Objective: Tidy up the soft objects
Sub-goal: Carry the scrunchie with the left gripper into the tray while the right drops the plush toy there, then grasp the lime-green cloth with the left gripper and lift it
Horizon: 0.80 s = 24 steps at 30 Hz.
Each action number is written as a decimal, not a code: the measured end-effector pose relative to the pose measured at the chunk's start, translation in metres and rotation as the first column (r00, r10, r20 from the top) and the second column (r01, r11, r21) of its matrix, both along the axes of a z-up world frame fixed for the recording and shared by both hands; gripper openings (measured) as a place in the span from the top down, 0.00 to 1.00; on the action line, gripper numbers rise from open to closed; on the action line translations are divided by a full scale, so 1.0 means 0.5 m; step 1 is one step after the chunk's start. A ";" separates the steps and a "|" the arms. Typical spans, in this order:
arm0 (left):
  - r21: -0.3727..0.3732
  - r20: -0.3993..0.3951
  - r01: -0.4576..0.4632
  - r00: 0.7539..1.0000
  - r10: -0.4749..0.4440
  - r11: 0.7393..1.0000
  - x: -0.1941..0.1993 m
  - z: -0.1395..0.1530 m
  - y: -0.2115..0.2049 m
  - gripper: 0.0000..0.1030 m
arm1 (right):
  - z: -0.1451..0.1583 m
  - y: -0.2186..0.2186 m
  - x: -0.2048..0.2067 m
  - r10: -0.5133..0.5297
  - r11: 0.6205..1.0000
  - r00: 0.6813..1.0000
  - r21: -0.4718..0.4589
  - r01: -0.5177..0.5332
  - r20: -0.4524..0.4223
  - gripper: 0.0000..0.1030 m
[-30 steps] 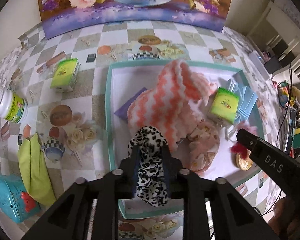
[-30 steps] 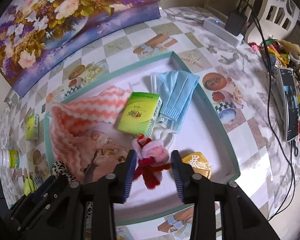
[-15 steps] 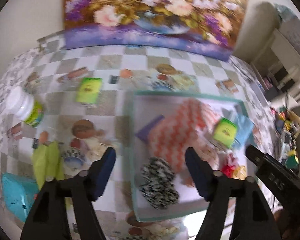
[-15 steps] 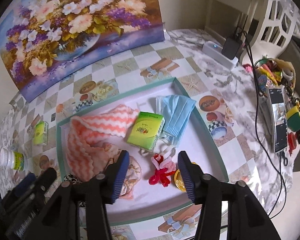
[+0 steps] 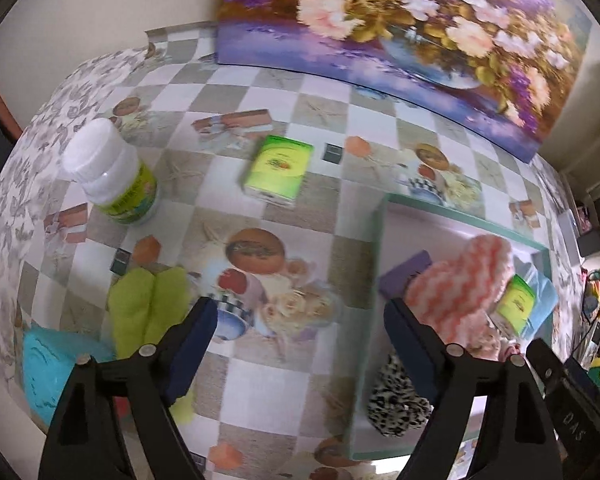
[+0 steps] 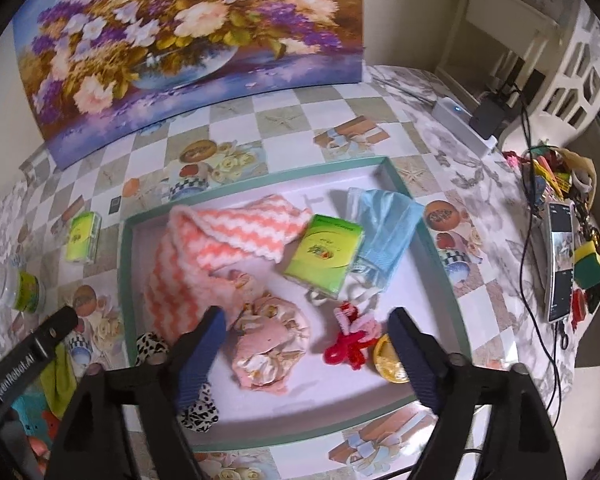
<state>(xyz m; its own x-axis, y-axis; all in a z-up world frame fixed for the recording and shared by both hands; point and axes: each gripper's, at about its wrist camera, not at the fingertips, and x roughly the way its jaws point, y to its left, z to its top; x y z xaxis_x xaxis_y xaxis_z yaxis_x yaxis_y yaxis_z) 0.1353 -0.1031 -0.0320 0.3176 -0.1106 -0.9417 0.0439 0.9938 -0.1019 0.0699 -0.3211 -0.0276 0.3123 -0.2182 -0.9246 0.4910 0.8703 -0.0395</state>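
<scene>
Far left on the checked tablecloth (image 5: 236, 384) lies a teal pouch (image 5: 48, 368), a lime-green cloth (image 5: 144, 304) touching its right edge; a white-capped bottle (image 5: 112, 180) stands farther back. The left gripper (image 5: 296, 320) points steeply down over bare tablecloth just left of the teal-rimmed tray (image 6: 436, 248); its jaws have just been opening and stand wide, nothing between them. In the tray's near-left corner rests the leopard-print scrunchie (image 5: 396, 404), released. The right gripper (image 6: 306, 332) also tilts steeply down over the tray's near half, jaws just opened wide, pads touching nothing; below them lie a pink floral scrunchie (image 6: 272, 344) and, to its right, a red-and-pink hair tie (image 6: 352, 340). Beyond are a coral zigzag towel (image 6: 228, 236), green tissue pack (image 6: 324, 252) and blue face mask (image 6: 388, 224).
</scene>
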 end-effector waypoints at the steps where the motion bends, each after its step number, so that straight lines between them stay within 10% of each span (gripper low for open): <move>1: 0.009 0.003 -0.009 1.000 0.009 1.000 0.003 0.000 0.008 0.16 | -0.001 0.007 0.003 0.012 1.000 1.000 0.001 -0.012 -0.001 0.12; 24: 0.054 -0.024 -0.095 0.995 0.096 0.994 0.034 0.004 0.177 0.16 | -0.018 0.209 0.056 0.260 0.965 0.966 -0.020 -0.260 -0.012 0.06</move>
<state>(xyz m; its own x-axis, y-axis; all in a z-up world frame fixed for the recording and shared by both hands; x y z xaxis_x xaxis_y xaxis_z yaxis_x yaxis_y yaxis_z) 0.1525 -0.0147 -0.0301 0.2989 -0.0304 -0.9538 -0.0537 0.9974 -0.0487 0.0977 -0.2167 -0.0365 0.3527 -0.1506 -0.9235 0.2477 0.9668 -0.0631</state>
